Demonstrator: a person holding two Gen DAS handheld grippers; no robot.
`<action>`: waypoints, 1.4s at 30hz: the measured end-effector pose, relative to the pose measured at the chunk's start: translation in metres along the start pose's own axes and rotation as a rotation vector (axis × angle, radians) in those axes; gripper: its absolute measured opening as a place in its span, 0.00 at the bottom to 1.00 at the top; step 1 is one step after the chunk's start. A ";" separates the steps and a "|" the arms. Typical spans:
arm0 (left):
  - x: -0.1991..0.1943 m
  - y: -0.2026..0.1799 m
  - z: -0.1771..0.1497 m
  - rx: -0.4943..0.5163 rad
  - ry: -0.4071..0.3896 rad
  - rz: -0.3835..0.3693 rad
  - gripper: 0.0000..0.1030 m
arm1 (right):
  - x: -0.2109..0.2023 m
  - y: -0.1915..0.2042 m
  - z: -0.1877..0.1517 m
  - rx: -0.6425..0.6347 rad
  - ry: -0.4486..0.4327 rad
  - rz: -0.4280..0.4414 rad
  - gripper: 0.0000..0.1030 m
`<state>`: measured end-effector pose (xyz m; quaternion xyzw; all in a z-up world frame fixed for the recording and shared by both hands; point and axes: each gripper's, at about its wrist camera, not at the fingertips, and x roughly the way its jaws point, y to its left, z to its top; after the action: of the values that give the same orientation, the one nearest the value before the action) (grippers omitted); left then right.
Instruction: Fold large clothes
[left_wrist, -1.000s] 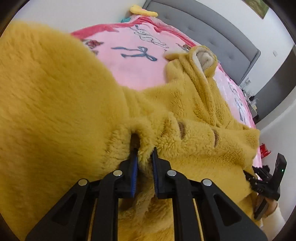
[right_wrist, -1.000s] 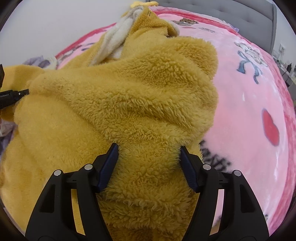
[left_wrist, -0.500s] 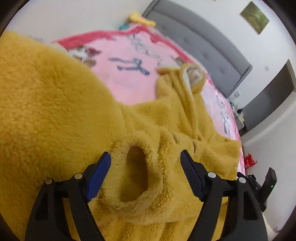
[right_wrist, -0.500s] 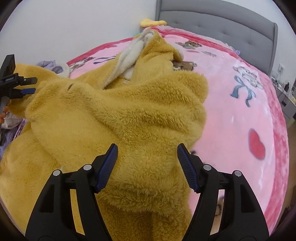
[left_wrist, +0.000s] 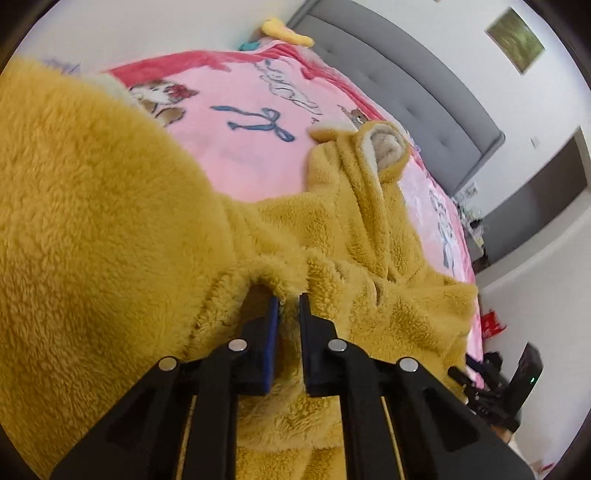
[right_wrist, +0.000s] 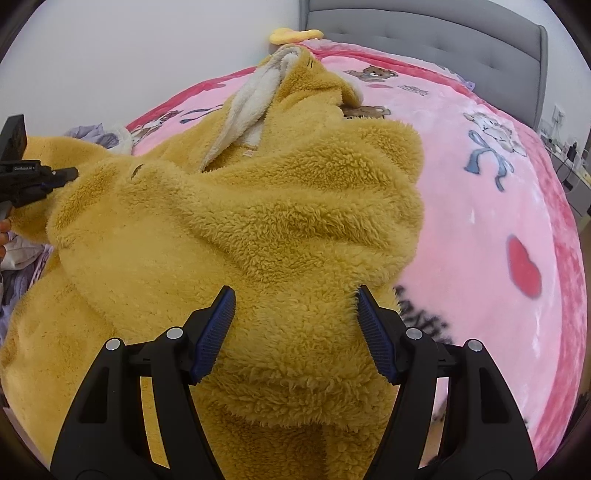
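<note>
A large yellow fleece hooded garment (left_wrist: 110, 240) lies bunched on a pink cartoon blanket (left_wrist: 240, 155). Its cream-lined hood (left_wrist: 380, 144) points toward the headboard. My left gripper (left_wrist: 289, 299) is shut on a fold of fleece at the rim of a sleeve-like opening. In the right wrist view, my right gripper (right_wrist: 295, 291) holds a thick bunch of the same garment (right_wrist: 258, 221), which fills the wide gap between its blue pads (right_wrist: 216, 328). The left gripper (right_wrist: 40, 177) shows there at the garment's left edge. The right gripper (left_wrist: 495, 384) appears at the lower right of the left wrist view.
A grey padded headboard (right_wrist: 424, 33) and a white wall bound the bed. A small yellow plush (right_wrist: 295, 36) lies by the headboard. Pale purple clothes (right_wrist: 22, 273) lie at the left. The pink blanket (right_wrist: 498, 203) is bare to the right.
The left jaws were pinched on fleece, spread wide around the sleeve opening, then closed again on its rim. The right gripper kept its hold while the garment lifted slightly.
</note>
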<state>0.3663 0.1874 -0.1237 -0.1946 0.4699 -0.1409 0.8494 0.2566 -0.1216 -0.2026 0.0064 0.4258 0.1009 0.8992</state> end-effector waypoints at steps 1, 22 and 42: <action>0.004 -0.002 0.001 0.000 0.022 -0.008 0.10 | 0.001 0.000 0.001 0.000 0.001 0.000 0.62; -0.007 0.031 -0.004 -0.097 -0.013 0.076 0.11 | 0.010 0.008 -0.009 -0.089 0.027 -0.065 0.59; -0.040 -0.074 -0.071 0.266 -0.250 0.130 0.86 | -0.008 0.004 0.069 -0.258 -0.156 0.058 0.41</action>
<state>0.2803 0.1247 -0.0936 -0.0658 0.3497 -0.1216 0.9266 0.3035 -0.1139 -0.1520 -0.0892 0.3376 0.1800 0.9196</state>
